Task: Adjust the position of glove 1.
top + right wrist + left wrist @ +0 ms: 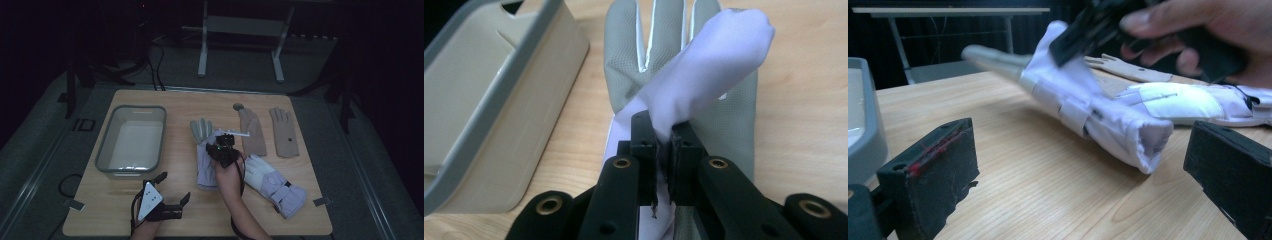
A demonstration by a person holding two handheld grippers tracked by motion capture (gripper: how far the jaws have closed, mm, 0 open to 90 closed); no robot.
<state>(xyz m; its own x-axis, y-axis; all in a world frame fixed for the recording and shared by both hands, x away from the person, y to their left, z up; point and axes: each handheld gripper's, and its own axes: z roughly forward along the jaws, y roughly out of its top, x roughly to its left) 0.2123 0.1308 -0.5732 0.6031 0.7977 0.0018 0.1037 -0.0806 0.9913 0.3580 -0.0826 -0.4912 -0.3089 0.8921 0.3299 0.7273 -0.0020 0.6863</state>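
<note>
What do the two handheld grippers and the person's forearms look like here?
Both are black two-jaw tools. The left gripper carries a pale grey three-cornered plate on top, with a dark cable trailing behind it; its blocky black pads show red streaks. The right gripper has slotted black arms with brass-ringed screw holes. No sleeves show on the forearms.

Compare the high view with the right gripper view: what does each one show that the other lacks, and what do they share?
High view alone: two tan gloves lying flat, a second lavender glove to the right, and the left gripper open over bare wood.

Right gripper view alone: the jaws pinched on a fold of lavender fabric, with the glove's grey palm behind it.

Both: the right gripper shut on the lavender glove, the grey bin and the wooden table.
</note>
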